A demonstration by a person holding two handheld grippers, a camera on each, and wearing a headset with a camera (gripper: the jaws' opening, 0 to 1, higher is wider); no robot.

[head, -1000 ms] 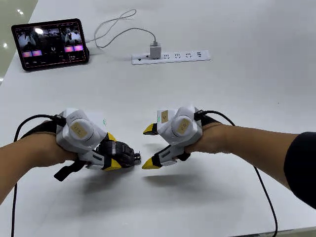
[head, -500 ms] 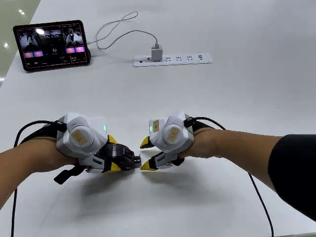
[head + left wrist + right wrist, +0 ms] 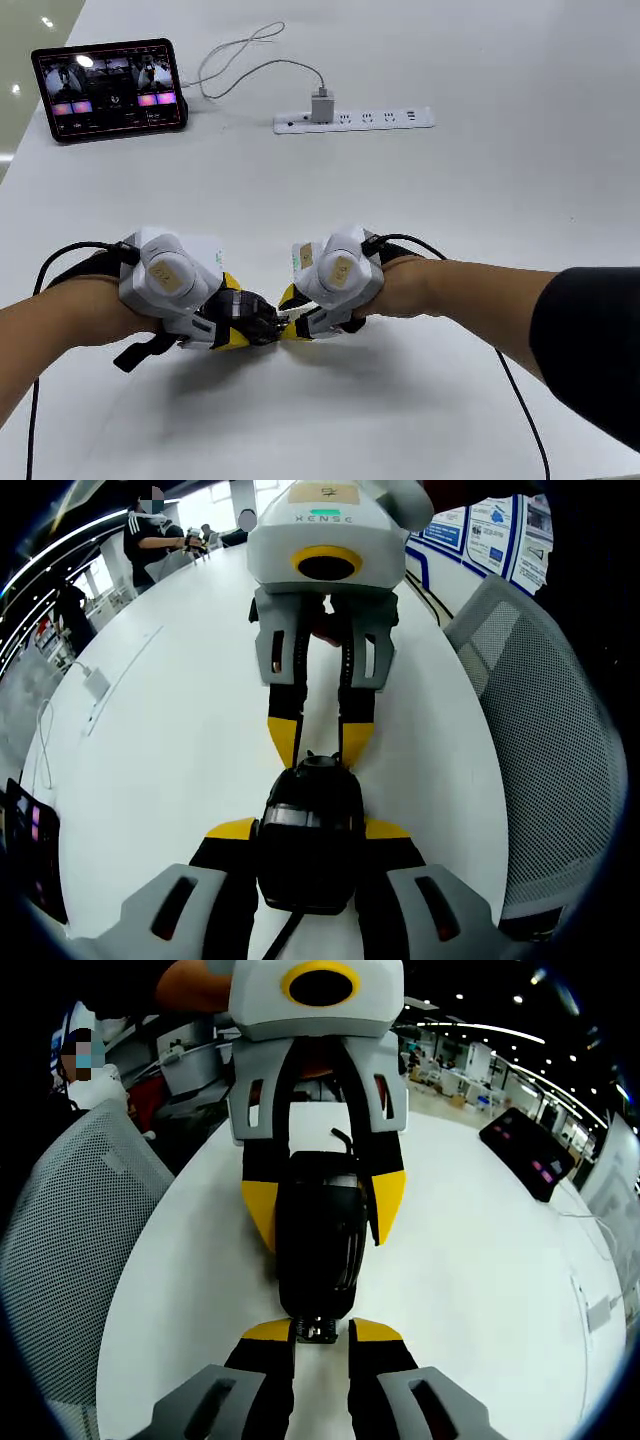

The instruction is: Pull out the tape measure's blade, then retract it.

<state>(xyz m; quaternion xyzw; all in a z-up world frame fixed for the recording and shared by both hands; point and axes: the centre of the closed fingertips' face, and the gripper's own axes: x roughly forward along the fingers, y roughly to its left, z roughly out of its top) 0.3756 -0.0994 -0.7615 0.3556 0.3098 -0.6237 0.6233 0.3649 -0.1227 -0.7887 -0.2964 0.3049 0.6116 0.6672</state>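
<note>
The left gripper (image 3: 308,830) is clamped on the black tape measure (image 3: 310,825), whose case sits between its yellow-tipped jaws with the blade's end hook (image 3: 318,1332) pointing straight ahead of them. The right gripper (image 3: 322,1331) faces it tip to tip, jaws drawn in close on either side of that hook. I cannot tell whether they are actually pinching it, and both tools sit low over the white table (image 3: 420,220).

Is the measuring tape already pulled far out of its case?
No, the right gripper sits tip-first against the tape measure held in the left gripper, no stretch of blade between them.
</note>
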